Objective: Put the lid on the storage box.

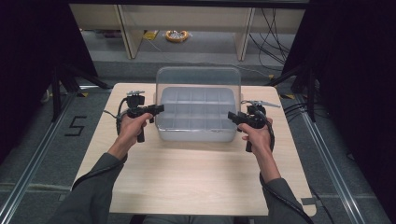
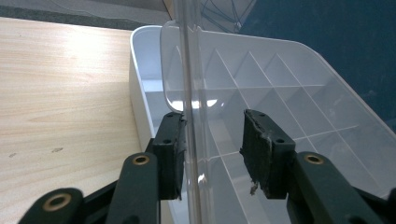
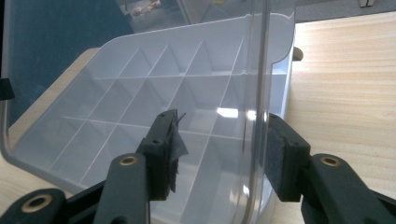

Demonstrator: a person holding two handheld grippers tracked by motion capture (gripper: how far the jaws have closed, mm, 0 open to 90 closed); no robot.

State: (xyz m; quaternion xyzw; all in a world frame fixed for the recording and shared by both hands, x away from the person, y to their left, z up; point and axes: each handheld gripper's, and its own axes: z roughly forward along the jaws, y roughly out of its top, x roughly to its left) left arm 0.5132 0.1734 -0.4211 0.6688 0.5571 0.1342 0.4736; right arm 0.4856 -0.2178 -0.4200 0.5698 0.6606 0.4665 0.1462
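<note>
Standing open on the table (image 1: pixel 196 186), the box (image 1: pixel 195 116) has each gripper, left (image 1: pixel 156 109) and right (image 1: pixel 232 115), slack-jawed around its clear lid (image 1: pixel 198 77).

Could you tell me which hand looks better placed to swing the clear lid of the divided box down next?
Roughly even, with a slight edge to the left. Both grippers straddle the upright clear lid of the divided box. The left gripper has one jaw against the lid's edge; the right gripper seems to have a small gap on both sides.

Grey sleeves (image 1: pixel 95 186), black brass-riveted jaws
</note>
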